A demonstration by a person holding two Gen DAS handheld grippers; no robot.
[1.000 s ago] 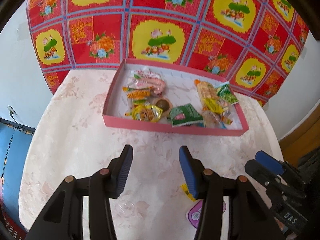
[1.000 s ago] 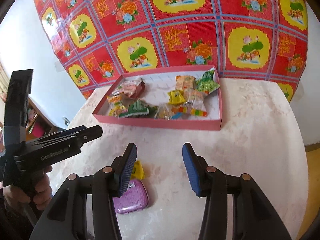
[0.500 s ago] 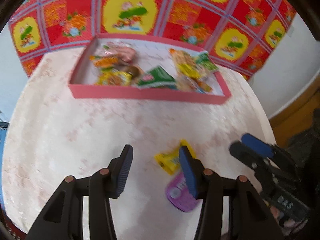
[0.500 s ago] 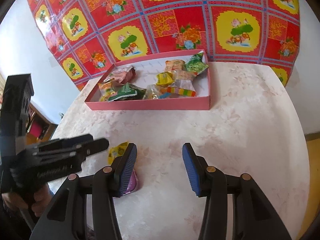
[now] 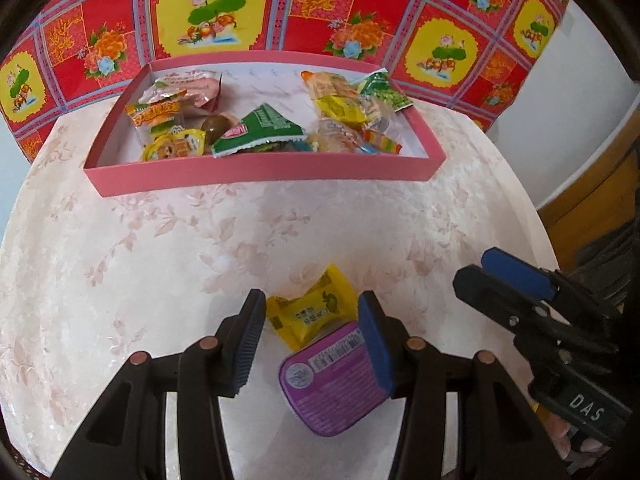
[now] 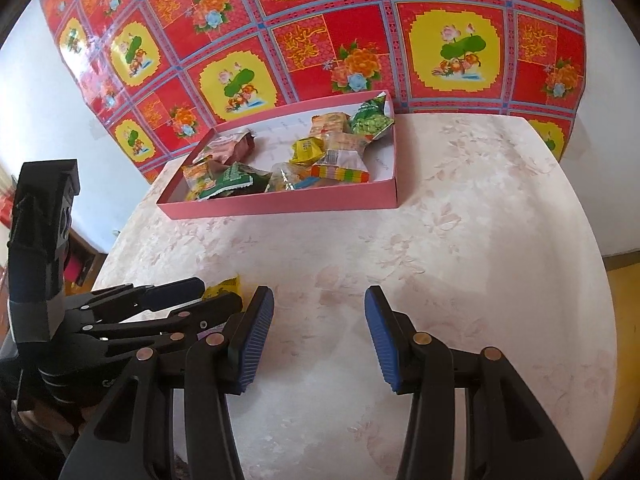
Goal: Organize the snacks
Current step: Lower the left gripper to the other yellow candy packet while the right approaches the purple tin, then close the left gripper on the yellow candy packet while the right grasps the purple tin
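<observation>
A yellow snack packet (image 5: 312, 312) and a purple tin (image 5: 332, 384) lie side by side on the pale floral table (image 5: 160, 260). My left gripper (image 5: 312, 340) hovers open just over them; both show between its blue pads (image 5: 250, 340), which do not press on either. The pink tray (image 5: 260, 170) at the far side holds several wrapped snacks. My right gripper (image 6: 318, 336) is open over bare tabletop, to the right of the left gripper (image 6: 220, 294). In the right wrist view only a corner of the yellow packet (image 6: 224, 286) shows behind the left gripper's fingers.
A red and yellow flowered cloth (image 5: 352, 12) hangs on the wall behind the tray. The table's rounded edge (image 6: 600, 280) drops off at the right, with a wooden floor below. The right gripper (image 5: 472, 266) reaches in at the right of the left wrist view.
My left gripper has moved right and down, so the yellow packet and purple tin now sit between its fingers in its view. The right gripper has shifted only slightly.
</observation>
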